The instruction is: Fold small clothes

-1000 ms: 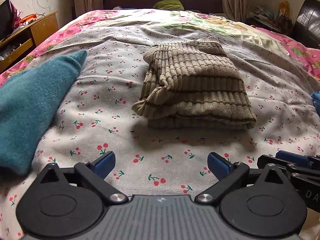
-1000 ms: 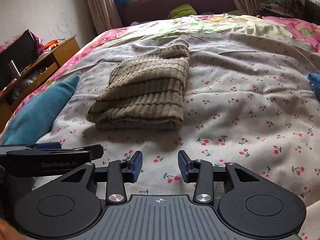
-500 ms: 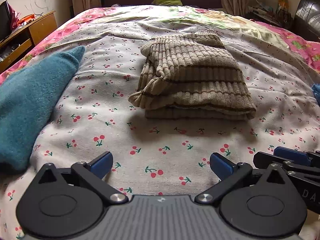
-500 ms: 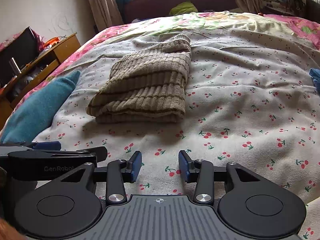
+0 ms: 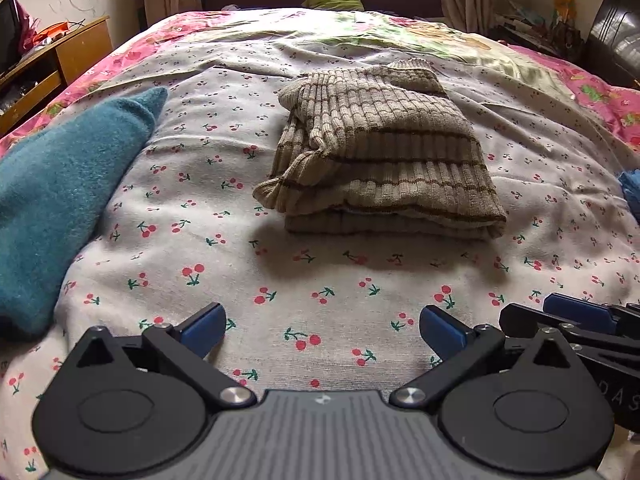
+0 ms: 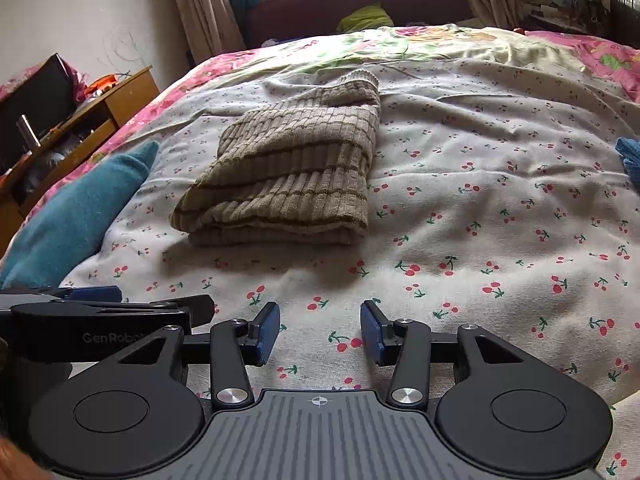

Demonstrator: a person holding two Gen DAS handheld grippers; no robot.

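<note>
While the left wrist view is looking across the bed, the left gripper (image 5: 322,328) is hanging low over the cherry-print sheet (image 5: 320,292) with its two blue fingers wide apart and nothing between them. The striped sweater (image 5: 380,160) is lying in the middle of the bed, well apart from the gripper, and it is already folded into a thick, rather neat block with the folded edge facing the camera; one loose corner is sticking out on its left side. A teal garment (image 5: 60,208) is lying at the left edge of this view, and a small piece of blue cloth (image 5: 632,192) is showing at the far right. The right gripper (image 5: 576,320) is showing from the side, just beside the left one. In the right wrist view, the right gripper (image 6: 320,332) is also hovering over the sheet (image 6: 480,240), its fingers apart by a moderate gap and holding nothing. The sweater (image 6: 288,176) is sitting ahead and to the left, the teal garment (image 6: 80,208) further left, and the blue cloth (image 6: 630,160) at the right edge. I am judging that the folding of the sweater is finished or nearly finished, and that neither gripper is working on cloth at this moment. The next move is probably calling for either tucking in the loose corner or reaching sideways to another garment, gripping it at an edge and spreading it flat on a free part of the sheet.
</note>
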